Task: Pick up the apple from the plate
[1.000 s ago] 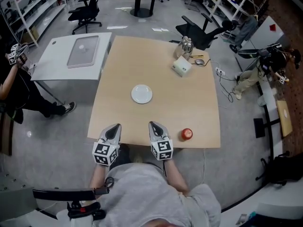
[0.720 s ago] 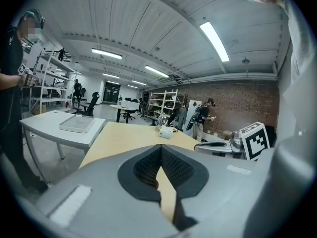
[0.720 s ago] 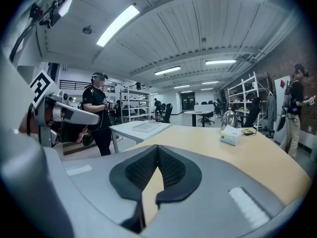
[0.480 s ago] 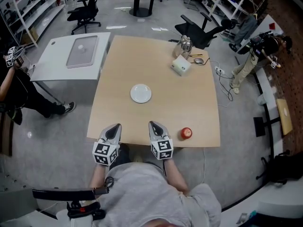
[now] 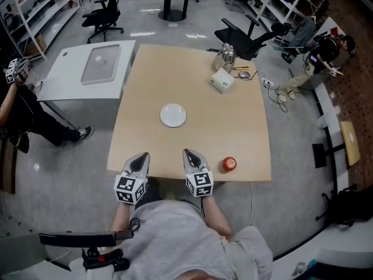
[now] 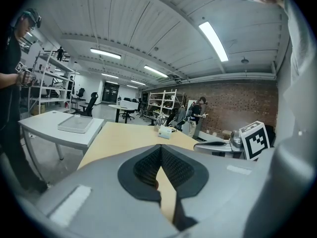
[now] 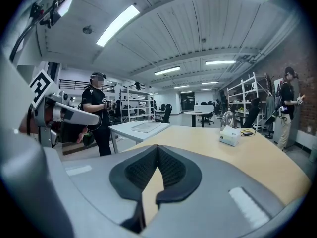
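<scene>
Left claw: jaws together, nothing held, at near edge of tabletop. White plate: mid-tabletop. Right claw: jaws together, nothing held. Apple: small, round, red, pale glint on top; on tabletop near right claw, well apart from plate.
</scene>
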Motion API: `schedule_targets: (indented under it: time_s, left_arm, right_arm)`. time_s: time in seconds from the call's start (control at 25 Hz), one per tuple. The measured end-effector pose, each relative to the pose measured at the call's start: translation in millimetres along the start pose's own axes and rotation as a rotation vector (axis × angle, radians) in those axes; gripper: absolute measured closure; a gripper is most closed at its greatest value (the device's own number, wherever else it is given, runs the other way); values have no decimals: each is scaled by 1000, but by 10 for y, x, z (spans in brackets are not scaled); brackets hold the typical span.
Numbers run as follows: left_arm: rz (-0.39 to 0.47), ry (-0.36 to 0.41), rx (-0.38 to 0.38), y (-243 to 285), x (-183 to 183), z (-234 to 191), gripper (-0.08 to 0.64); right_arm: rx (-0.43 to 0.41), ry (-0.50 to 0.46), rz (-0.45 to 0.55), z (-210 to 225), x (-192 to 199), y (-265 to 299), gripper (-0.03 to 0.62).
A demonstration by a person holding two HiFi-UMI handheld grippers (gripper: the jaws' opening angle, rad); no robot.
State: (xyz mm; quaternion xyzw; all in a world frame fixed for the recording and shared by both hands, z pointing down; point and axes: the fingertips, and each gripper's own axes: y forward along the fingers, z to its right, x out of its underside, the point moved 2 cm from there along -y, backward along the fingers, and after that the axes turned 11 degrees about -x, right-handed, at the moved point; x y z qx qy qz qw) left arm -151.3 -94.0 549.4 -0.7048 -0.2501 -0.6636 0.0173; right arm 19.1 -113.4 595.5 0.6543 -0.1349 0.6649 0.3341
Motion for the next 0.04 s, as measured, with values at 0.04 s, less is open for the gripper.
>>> schedule_targets:
  time_s: [0.04]
  left_arm:
    - [0,0,0,2,0,-2,541]
  right_arm:
    - [0,-1,1,1,-2,3,586]
